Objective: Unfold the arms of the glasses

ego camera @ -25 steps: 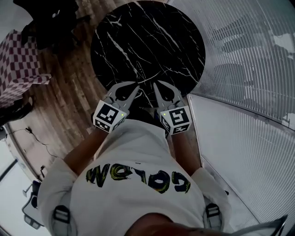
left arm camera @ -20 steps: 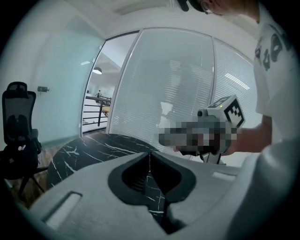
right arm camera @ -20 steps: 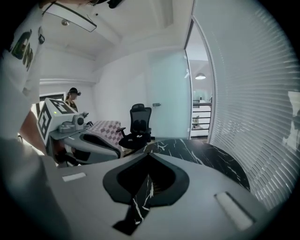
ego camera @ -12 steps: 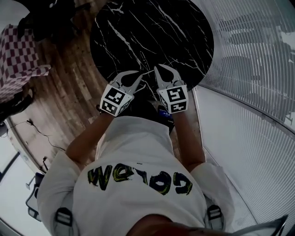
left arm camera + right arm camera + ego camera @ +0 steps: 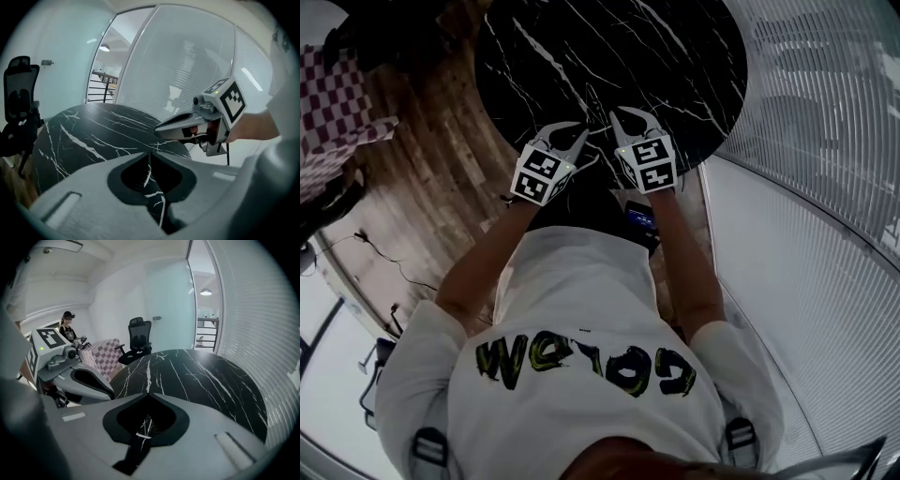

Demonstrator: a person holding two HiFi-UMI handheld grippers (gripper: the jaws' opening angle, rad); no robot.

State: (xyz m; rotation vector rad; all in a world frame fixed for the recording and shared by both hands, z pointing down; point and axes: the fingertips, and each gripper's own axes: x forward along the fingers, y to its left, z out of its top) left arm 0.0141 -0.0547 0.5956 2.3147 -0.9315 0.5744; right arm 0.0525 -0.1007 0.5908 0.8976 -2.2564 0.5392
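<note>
No glasses show in any view. A round black marble table (image 5: 675,56) fills the top of the head view, and both grippers hang over its near edge. My left gripper (image 5: 584,132) points across the tabletop (image 5: 84,136). Its jaws have just been opening by a sliver, but the tips (image 5: 149,153) still stand all but together with nothing between them. My right gripper (image 5: 613,115) sits close beside it on the right, with its tips (image 5: 147,393) together and empty. Each gripper view shows the other gripper from the side: the right gripper (image 5: 158,131) and the left gripper (image 5: 110,391).
Wooden floor (image 5: 422,187) lies left of the table, with a checkered cloth-covered thing (image 5: 337,103) there. A black office chair (image 5: 138,341) stands beyond the table. A seated person (image 5: 70,331) is further back. A ribbed glass wall (image 5: 825,141) runs along the right.
Both grippers have come down side by side toward the table's near edge, and they now lie further over the marble top. They stay close together.
</note>
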